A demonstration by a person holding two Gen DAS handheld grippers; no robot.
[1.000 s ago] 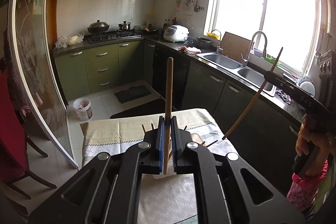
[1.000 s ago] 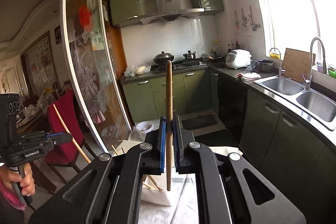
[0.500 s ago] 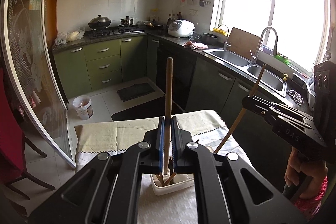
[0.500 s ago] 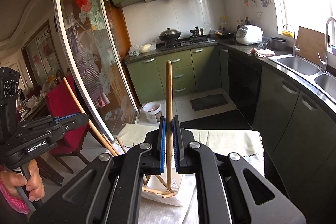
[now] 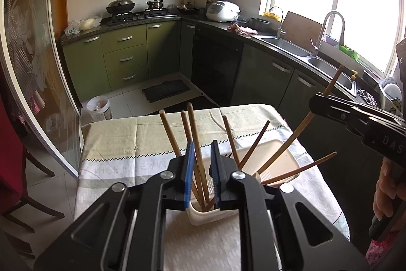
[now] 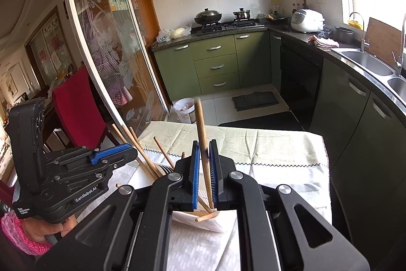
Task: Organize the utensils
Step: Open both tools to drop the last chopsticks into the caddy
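- Both hands have come down from high above the tabletop (image 5: 121, 141); a second ago each chopstick stood in the air, and now both reach into the white holder (image 5: 276, 156) on the cloth.
- The left tongs (image 5: 202, 169) were clamped on their chopstick (image 5: 196, 144) until a moment ago; now their jaws are opening, with clear gaps on both sides of the stick, which stands loose between them among the other chopsticks, its foot in the holder.
- The right tongs (image 6: 203, 175) have stayed nearly closed; their chopstick (image 6: 203, 141) leans between the blue pads (image 6: 195, 177), apparently pinched, its lower end down by the holder's (image 6: 210, 224) near edge.
- I'd say the left chopstick is as good as delivered; the right one has yet to be let go.
- More chopsticks already fan out of the holder, so the sorting looks well along.
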